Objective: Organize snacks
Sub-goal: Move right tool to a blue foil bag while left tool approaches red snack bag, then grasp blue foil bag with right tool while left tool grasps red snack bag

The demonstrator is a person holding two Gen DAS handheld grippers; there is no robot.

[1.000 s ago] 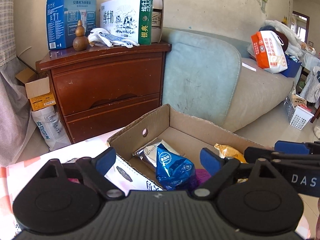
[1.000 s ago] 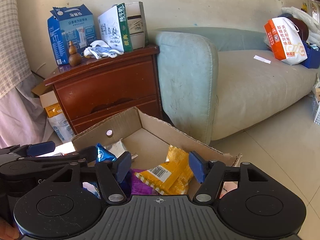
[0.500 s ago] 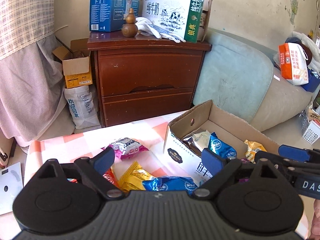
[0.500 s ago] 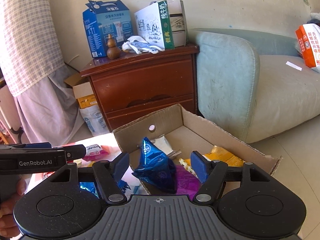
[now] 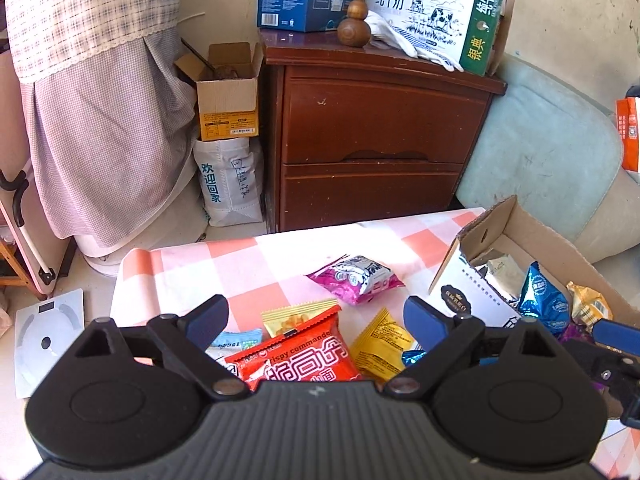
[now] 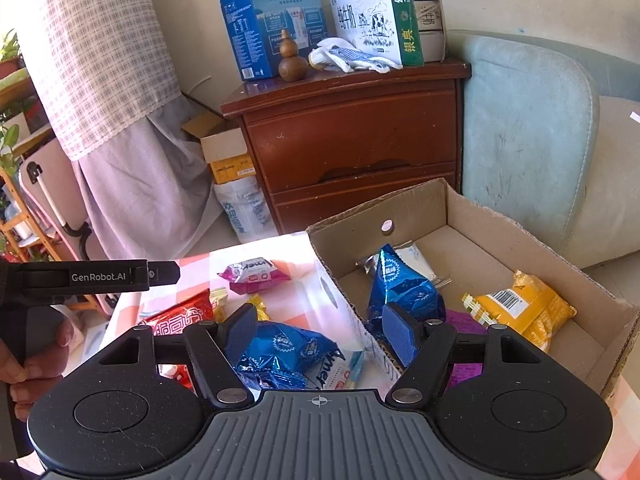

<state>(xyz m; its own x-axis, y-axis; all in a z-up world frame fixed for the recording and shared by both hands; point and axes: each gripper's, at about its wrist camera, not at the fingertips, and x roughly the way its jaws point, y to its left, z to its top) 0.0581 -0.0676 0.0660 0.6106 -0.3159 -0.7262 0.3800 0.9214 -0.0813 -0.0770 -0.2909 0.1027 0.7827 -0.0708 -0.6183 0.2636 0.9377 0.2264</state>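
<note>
An open cardboard box (image 6: 480, 216) sits on the right of a pink checked table (image 5: 260, 264); it also shows in the left wrist view (image 5: 532, 232). Inside it lie a blue packet (image 6: 400, 284), a yellow packet (image 6: 520, 308) and a purple one. Loose on the table are a red packet (image 5: 300, 360), a yellow packet (image 5: 380, 348), a pink packet (image 5: 356, 278) and a blue packet (image 6: 280, 354). My left gripper (image 5: 316, 318) is open and empty above the red packet. My right gripper (image 6: 320, 330) is open and empty above the loose blue packet, beside the box's left wall.
A brown wooden nightstand (image 5: 380, 136) with milk cartons on top stands behind the table. A pale blue sofa (image 6: 528, 140) is at the right. A small cardboard box (image 5: 228, 96) and a white bag (image 5: 228, 180) sit on the floor at the left.
Both grippers have swung left, from over the box to over the loose packets on the table. Both stayed open and empty.
</note>
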